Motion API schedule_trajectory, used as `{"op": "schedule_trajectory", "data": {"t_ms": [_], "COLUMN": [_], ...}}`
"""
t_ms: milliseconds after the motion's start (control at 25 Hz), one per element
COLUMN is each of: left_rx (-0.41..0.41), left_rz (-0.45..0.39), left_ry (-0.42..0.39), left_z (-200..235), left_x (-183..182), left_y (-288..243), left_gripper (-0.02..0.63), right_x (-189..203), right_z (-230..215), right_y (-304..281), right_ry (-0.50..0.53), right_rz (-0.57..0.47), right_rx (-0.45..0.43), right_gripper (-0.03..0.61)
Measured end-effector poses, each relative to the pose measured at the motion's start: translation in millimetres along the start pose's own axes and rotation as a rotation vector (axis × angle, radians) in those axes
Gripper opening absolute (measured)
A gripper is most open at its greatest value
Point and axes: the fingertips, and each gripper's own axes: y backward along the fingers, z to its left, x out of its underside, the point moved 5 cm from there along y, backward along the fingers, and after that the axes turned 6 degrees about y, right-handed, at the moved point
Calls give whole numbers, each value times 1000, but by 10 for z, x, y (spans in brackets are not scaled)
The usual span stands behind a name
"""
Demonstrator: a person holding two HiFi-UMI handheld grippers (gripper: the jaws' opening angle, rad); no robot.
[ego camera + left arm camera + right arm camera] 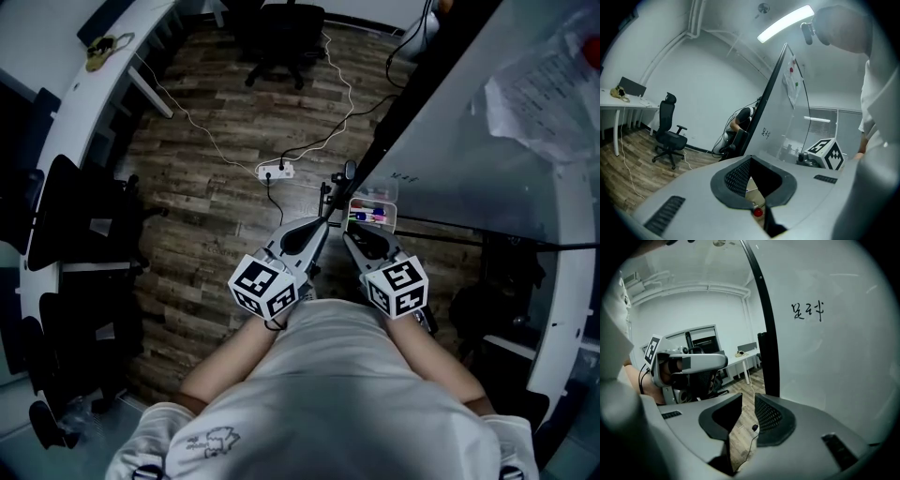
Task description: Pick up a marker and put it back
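Observation:
Several coloured markers lie in a clear box (pixel 373 214) at the foot of the whiteboard (pixel 450 141), just ahead of both grippers. My left gripper (pixel 325 222) is held close to my body and points at the board's black edge. Its jaws stand a little apart with nothing between them (pixel 752 161). My right gripper (pixel 349 234) sits beside it, nearest the marker box, with a narrow empty gap between its pads (pixel 748 399). In the right gripper view the whiteboard (pixel 825 357) with black handwriting (pixel 807 310) fills the right side.
A white power strip (pixel 275 171) with trailing cables lies on the wood floor ahead. A black office chair (pixel 281 37) stands farther off. A white desk (pixel 56 84) and dark chairs line the left. Paper (pixel 544 84) is stuck on the board.

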Motion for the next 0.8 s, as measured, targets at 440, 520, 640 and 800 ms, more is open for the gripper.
{"op": "schedule_trajectory", "data": {"t_ms": [440, 520, 640, 800], "left_rx": [112, 133, 165, 202], "left_rz": [80, 88, 86, 80], "left_ry": [22, 10, -22, -78], "left_z": [-193, -297, -510, -874], "left_x": [289, 302, 280, 298], "left_y": [-34, -73, -122, -188], "left_gripper": [5, 5, 5, 6], "right_x": [92, 58, 9, 52], "right_z": [90, 80, 88, 157], "right_y": [510, 656, 898, 1235], "right_ry": [-32, -37, -25, -12], "right_rz": [-130, -182, -239, -296], "right_rx": [175, 193, 213, 169], "right_gripper": [31, 25, 17, 11]}}
